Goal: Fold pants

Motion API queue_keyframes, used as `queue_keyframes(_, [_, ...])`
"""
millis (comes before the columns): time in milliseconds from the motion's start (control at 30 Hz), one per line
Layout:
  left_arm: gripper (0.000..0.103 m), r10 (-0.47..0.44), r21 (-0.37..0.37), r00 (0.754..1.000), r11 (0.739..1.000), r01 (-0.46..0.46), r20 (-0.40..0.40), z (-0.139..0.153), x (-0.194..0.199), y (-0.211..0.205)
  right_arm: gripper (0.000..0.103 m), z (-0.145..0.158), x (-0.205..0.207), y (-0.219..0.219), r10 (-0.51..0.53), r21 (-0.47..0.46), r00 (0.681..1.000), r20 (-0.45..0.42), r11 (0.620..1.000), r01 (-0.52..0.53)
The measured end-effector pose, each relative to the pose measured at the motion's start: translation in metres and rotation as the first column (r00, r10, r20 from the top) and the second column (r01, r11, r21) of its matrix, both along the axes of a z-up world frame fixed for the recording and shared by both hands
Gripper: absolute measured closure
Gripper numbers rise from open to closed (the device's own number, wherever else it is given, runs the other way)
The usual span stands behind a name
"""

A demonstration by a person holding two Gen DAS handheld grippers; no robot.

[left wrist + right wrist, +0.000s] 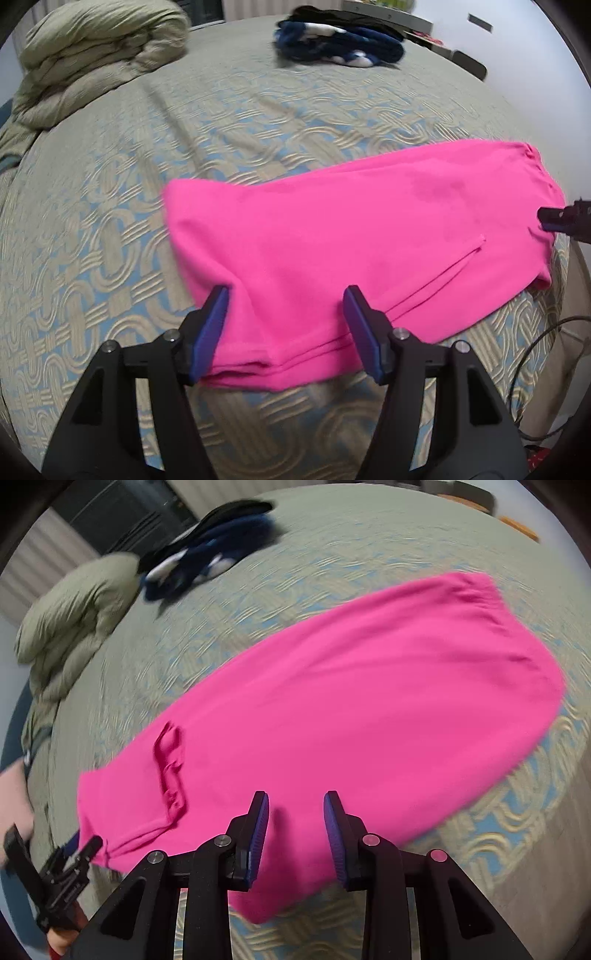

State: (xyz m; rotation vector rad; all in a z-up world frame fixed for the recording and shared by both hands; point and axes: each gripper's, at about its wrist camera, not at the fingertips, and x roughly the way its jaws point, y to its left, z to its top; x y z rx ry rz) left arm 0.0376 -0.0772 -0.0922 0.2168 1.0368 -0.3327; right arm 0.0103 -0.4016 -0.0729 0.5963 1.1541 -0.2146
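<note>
Your left gripper (284, 291) stood wide apart and held nothing, its fingers straddling the near folded edge of the pink pants (354, 236), where stacked layers showed directly below the tips. Your right gripper (295, 797) was likewise parted, somewhat narrower, and empty, hovering over the near margin of the same garment. The pants lay flat on the patterned bedspread (110, 206), doubled lengthwise, stretching from the left claw away toward the gathered waistband (535, 162) at its far right; that layout appeared chosen to keep both ends within reach for a crosswise fold. In my judgement the lengthwise fold was complete and a further fold remained. Bare bedspread lay open to the left of and beyond the left claw, giving room to swing cloth over. The bed's edge ran close on the right. Farther off rested a dark clothing pile (340, 40) and a rolled green comforter (99, 48), well apart from the work.
</note>
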Motion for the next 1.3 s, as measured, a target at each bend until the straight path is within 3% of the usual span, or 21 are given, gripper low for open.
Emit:
queue_keyframes(200, [0.038,-0.113,0.032,0.993,0.993,0.112,0.027,0.006,0.002,-0.048,0.068,-0.005,-0.026,-0.05,-0.153,0.054,0.988,0.007,0.987,0.153])
queue_keyframes(467, [0.038,-0.223,0.059,0.975,0.973,0.222,0.022,0.003,-0.003,-0.094,0.061,-0.012,-0.05,-0.102,-0.321,0.095,0.947,0.004,0.943,0.319])
queue_keyframes(767, [0.038,-0.215,-0.023,0.974,0.977,0.214,-0.067,-0.01,0.004,-0.105,0.058,-0.017,-0.067,-0.139,-0.418,0.17,0.908,0.022,0.897,0.408])
queue_keyframes(900, [0.037,-0.218,-0.026,0.974,0.976,0.216,-0.069,-0.012,0.003,-0.111,0.055,-0.016,-0.074,-0.15,-0.453,0.167,0.891,0.029,0.881,0.442])
queue_keyframes(1067, [0.036,-0.231,-0.026,0.971,0.973,0.23,-0.066,-0.012,-0.001,-0.113,0.051,-0.024,-0.078,-0.172,-0.504,0.265,0.862,0.057,0.84,0.473])
queue_keyframes(1200, [0.036,-0.229,-0.043,0.971,0.973,0.226,-0.072,-0.012,0.0,-0.111,0.05,-0.027,-0.075,-0.186,-0.537,0.284,0.838,0.094,0.822,0.494])
queue_keyframes(1267, [0.036,-0.229,-0.05,0.97,0.973,0.226,-0.076,-0.012,0.001,-0.111,0.05,-0.033,-0.069,-0.191,-0.548,0.284,0.831,0.096,0.815,0.505])
queue_keyframes(1300, [0.036,-0.229,-0.055,0.97,0.973,0.225,-0.077,-0.012,0.002,-0.111,0.058,-0.031,-0.065,-0.19,-0.551,0.267,0.828,0.102,0.817,0.511])
